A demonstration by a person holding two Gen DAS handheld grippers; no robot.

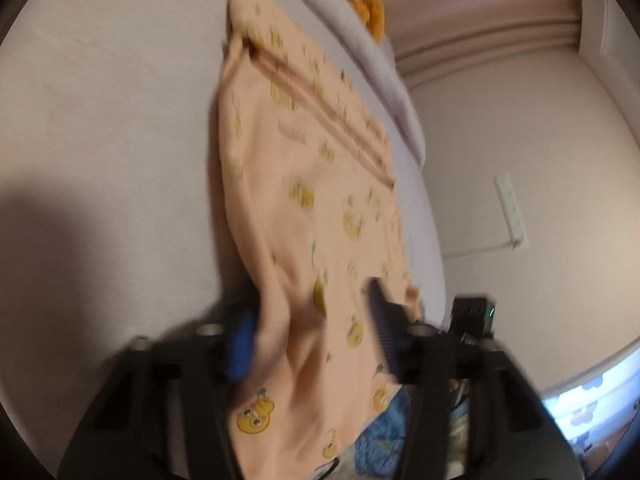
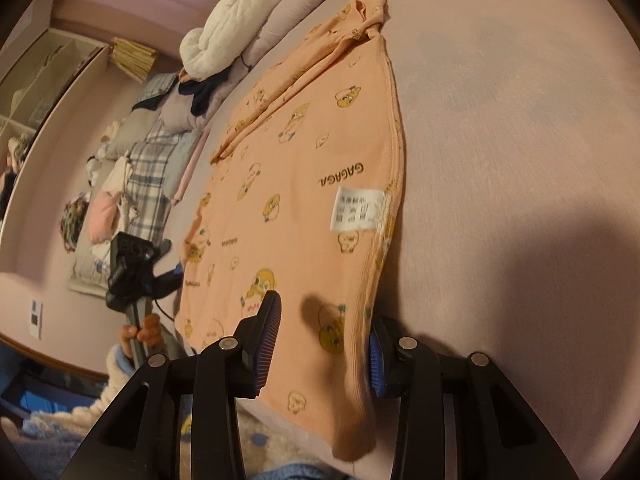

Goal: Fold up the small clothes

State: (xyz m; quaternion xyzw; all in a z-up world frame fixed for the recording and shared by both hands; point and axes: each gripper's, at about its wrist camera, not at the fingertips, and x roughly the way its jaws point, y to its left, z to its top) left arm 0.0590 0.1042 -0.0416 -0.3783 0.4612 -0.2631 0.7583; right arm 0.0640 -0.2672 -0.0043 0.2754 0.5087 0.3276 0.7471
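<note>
A small peach garment (image 1: 304, 200) printed with yellow ducks lies stretched on the pale bed sheet (image 1: 120, 120). Its near edge hangs over the bed's edge. In the left wrist view my left gripper (image 1: 316, 344) has its jaws around the garment's near corner, cloth bunched between the blue pads; the view is blurred. In the right wrist view the same garment (image 2: 304, 184) shows a white care label (image 2: 358, 208). My right gripper (image 2: 324, 344) has its jaws spread around the other near corner, cloth between them. The left gripper also shows there (image 2: 176, 270), at the garment's left edge.
A folded grey quilt (image 2: 288, 12) and a white plush toy (image 2: 232, 20) lie at the bed's far side. Clothes and pillows (image 2: 148, 160) are piled to the left. A power strip (image 1: 512, 212) hangs on the wall. A blue fluffy rug (image 1: 384, 428) lies below.
</note>
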